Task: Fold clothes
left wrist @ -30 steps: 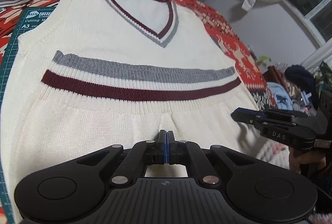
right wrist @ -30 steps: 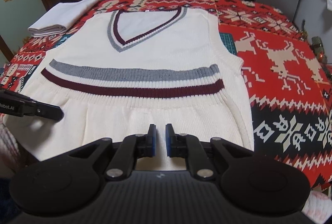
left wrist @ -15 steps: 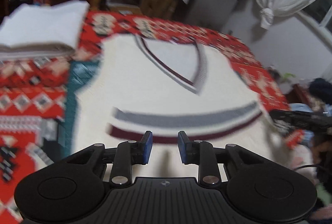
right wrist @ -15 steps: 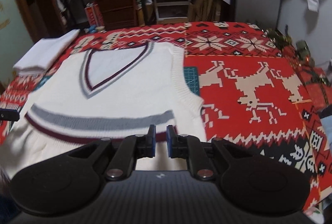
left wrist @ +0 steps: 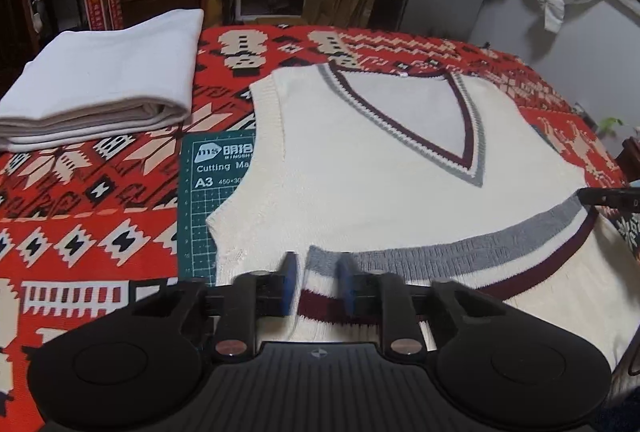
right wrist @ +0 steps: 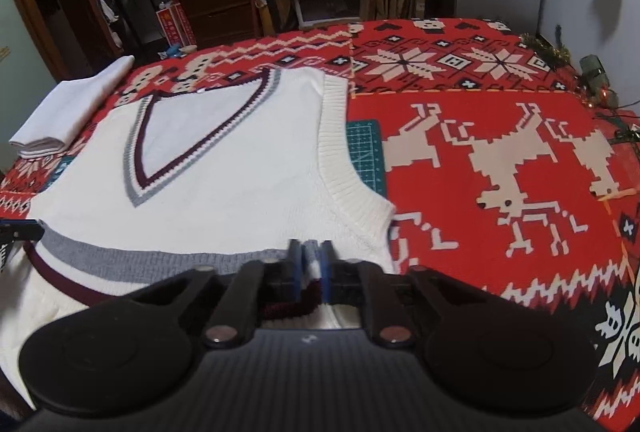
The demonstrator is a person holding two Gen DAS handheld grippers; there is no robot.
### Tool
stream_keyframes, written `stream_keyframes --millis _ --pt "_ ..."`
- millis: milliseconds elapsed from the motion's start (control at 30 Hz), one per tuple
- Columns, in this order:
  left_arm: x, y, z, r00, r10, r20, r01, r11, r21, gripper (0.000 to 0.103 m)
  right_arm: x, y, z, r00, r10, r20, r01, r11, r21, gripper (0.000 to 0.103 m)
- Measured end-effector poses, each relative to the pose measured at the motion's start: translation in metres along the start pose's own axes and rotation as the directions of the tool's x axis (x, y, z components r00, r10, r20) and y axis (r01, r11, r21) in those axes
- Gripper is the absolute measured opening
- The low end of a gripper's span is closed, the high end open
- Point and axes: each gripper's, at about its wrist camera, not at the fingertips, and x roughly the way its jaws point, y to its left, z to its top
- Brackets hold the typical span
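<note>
The right gripper [right wrist: 311, 268] sits at the vest's [right wrist: 224, 192] near right corner, its blue pads a narrow gap apart with the grey and maroon striped edge between them. The cream vest lies flat on a red patterned cloth [right wrist: 500, 152], partly over a green cutting mat [right wrist: 366, 152]. Folded white fabric [right wrist: 68, 112] rests far left.
</note>
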Motion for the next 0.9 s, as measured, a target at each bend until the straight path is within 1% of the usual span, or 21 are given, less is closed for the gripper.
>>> stream_keyframes --millis 100,167,233,267,300,367,400,433,500,633,767,833,900 --pt "-0.002 -0.002 -0.001 0.999 0.040 0.009 -0.040 0.999 0.029 0.008 0.000 0.004 0.000 0.999 -0.032 0.011 0.032 0.999 -0.023 0.005" --pt "-0.003 -0.003 -0.001 0.998 0.064 0.012 -0.064 0.997 0.041 0.009 0.001 0.001 0.001 0.999 -0.045 0.013 0.045 0.999 -0.005 0.006" --pt "-0.005 -0.002 0.000 0.997 0.079 0.012 -0.080 0.997 0.025 0.017 0.001 -0.004 0.003 0.998 -0.061 0.016 0.061 0.998 0.026 0.010" --pt "-0.006 -0.001 0.002 0.996 0.087 0.013 -0.087 0.996 0.021 0.023 -0.001 -0.007 0.005 0.998 -0.061 0.024 0.060 0.997 0.041 0.010" --pt "-0.009 -0.001 0.004 0.996 0.090 0.024 -0.091 0.996 0.023 0.024 -0.005 -0.008 0.007 0.998 -0.059 0.038 0.057 0.998 0.039 0.013" --pt "-0.016 0.000 0.013 0.995 0.090 0.053 -0.092 0.995 0.042 0.027 -0.011 -0.007 0.013 0.997 -0.051 0.061 0.050 0.999 0.016 0.015" --pt "-0.019 -0.001 0.019 0.994 0.086 0.065 -0.089 0.994 0.058 0.032 -0.013 -0.006 0.018 0.997 -0.044 0.066 0.044 0.999 -0.004 0.019" --pt "-0.022 -0.001 0.025 0.994 0.081 0.077 -0.087 0.993 0.074 0.034 -0.014 -0.005 0.023 0.997 -0.036 0.069 0.038 0.999 -0.024 0.020" --pt "-0.024 -0.001 0.040 0.993 0.070 0.096 -0.081 0.990 0.115 0.036 -0.011 -0.005 0.037 0.997 -0.019 0.070 0.023 0.998 -0.064 0.022" --pt "-0.001 0.003 0.082 0.994 0.060 0.092 -0.079 0.970 0.232 0.037 0.001 -0.007 0.074 0.998 0.005 0.070 0.005 0.989 -0.145 0.022" --pt "0.041 0.011 0.120 0.997 0.057 0.047 -0.069 0.943 0.327 0.036 0.025 -0.006 0.113 0.997 0.022 0.076 -0.001 0.965 -0.261 0.022" --pt "0.062 0.017 0.136 0.999 0.043 0.028 -0.050 0.936 0.349 0.036 0.045 -0.006 0.131 0.998 0.024 0.059 -0.005 0.953 -0.304 0.022" --pt "0.081 0.023 0.149 1.000 0.027 0.008 -0.028 0.932 0.360 0.036 0.066 -0.006 0.145 0.999 0.040 0.037 -0.026 0.943 -0.330 0.022"
